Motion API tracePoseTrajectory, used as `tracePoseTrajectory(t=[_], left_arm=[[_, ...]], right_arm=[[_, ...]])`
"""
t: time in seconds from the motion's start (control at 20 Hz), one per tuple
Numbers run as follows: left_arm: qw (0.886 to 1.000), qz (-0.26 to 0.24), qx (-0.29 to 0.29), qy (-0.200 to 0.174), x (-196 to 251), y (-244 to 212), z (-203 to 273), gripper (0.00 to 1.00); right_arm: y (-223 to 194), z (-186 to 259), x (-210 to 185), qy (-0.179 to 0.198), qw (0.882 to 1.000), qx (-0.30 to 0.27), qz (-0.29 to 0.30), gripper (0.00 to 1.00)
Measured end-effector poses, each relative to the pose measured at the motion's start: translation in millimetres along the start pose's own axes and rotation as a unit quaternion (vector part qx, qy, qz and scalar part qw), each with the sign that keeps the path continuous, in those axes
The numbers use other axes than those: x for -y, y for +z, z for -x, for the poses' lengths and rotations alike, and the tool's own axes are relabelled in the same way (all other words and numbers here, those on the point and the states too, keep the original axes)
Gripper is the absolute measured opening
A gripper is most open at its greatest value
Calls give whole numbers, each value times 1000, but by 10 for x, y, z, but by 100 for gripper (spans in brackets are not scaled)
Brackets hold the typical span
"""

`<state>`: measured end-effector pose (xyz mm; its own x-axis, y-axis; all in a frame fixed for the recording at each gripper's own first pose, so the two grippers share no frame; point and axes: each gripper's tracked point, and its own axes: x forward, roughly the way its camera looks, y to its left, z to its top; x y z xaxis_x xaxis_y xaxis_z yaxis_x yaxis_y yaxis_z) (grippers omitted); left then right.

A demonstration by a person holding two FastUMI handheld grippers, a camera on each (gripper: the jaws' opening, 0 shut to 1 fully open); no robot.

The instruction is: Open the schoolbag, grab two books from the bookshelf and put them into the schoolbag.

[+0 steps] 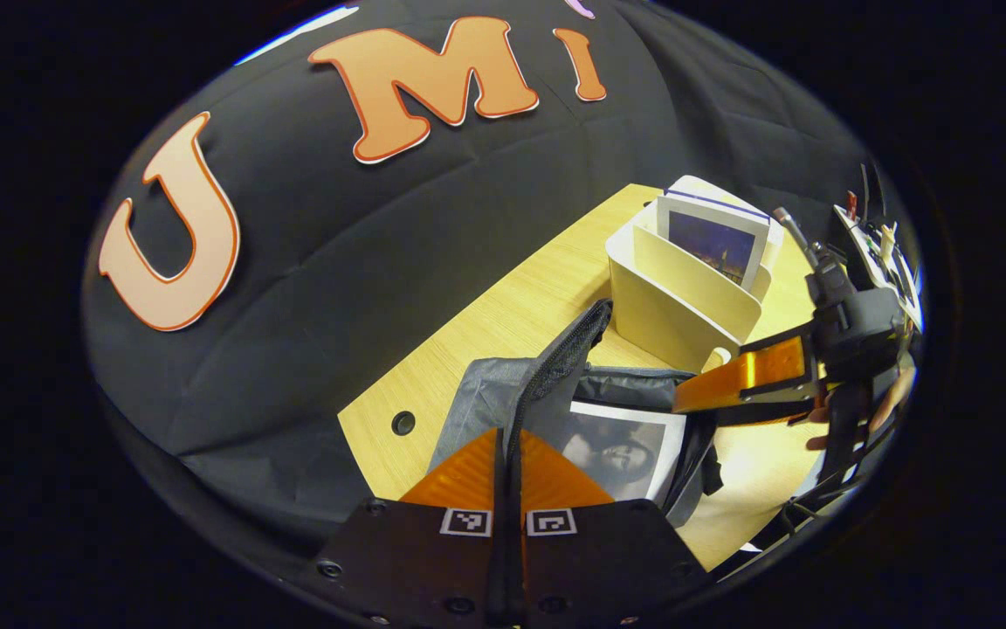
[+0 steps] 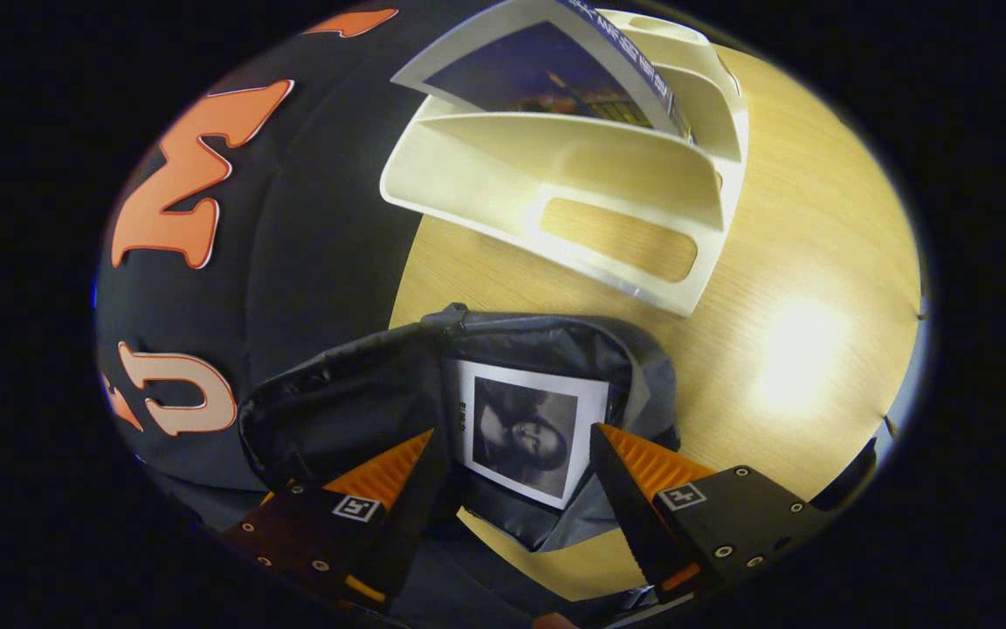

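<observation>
A grey schoolbag [image 1: 481, 397] lies open on the wooden table [image 1: 503, 323]. My left gripper [image 1: 507, 467] is shut on the bag's black zipper edge [image 1: 568, 345] and holds the opening up. Inside the bag lies a book with a black-and-white cover [image 2: 525, 428]; this book [image 1: 621, 450] also shows in the left gripper view. My right gripper [image 2: 520, 476] stands open over the bag's mouth, its fingers on either side of that book and apart from it. A cream bookshelf [image 2: 573, 201] stands behind the bag and holds a book with a dark blue cover [image 2: 547, 74].
In the left gripper view the right gripper [image 1: 686, 406], held by a hand [image 1: 892, 397], reaches in from the right beside the bookshelf [image 1: 678, 301]. The table has a small round hole [image 1: 403, 423] near its left edge. Bare tabletop [image 2: 817, 288] lies right of the bag.
</observation>
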<state>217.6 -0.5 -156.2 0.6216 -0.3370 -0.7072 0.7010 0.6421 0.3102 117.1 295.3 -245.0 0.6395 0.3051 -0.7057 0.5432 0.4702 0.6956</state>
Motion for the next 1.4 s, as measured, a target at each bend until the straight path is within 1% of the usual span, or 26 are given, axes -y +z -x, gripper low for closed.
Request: tracePoseTrajectory(t=[0.1,0.2,0.4,0.5,0.55,0.65,0.75,0.85,0.95,1.05,1.15,1.2,1.25,1.3,1.4], left_arm=[[1000,-2,0,0,21,-23,19,1],[1000,-5,1,-1,63,-5,22,0],[1000,-5,-1,-6,132,9,4,0],[1000,-8,-3,-7,147,3,-9,0],[1000,-8,-4,-8,158,1,-26,0],[1000,-7,-4,-9,165,15,-49,0],[1000,-6,-6,-10,172,3,-62,0],[1000,-7,-8,-11,173,2,-76,1],[1000,-7,-10,-12,172,8,-91,0],[1000,-2,-12,-12,184,3,-108,0],[1000,2,-15,-13,188,-25,-119,0],[1000,2,-16,-11,181,-31,-121,0],[1000,1,-18,-10,171,-16,-125,0],[1000,-1,-21,-7,166,-11,-132,1],[1000,-4,-26,-6,156,-4,-145,1]], right_arm=[[84,196,84,4,1000,3,12,99],[244,434,271,-3,999,11,35,99],[578,831,707,-51,993,23,102,99],[769,1048,814,-67,988,23,138,99],[873,1157,840,-78,983,28,162,99],[1090,1385,826,-97,971,37,214,99],[1250,1583,729,-108,958,37,263,99],[1426,1723,595,-123,941,38,314,98],[1659,1799,309,-135,918,43,370,99],[1835,1760,111,-145,902,47,404,98],[1966,1670,-77,-149,892,40,426,99],[2058,1582,-164,-153,882,33,444,99],[2133,1507,-211,-162,876,31,453,98],[2225,1383,-269,-170,866,24,470,99],[2332,1151,-352,-180,852,3,492,99]])
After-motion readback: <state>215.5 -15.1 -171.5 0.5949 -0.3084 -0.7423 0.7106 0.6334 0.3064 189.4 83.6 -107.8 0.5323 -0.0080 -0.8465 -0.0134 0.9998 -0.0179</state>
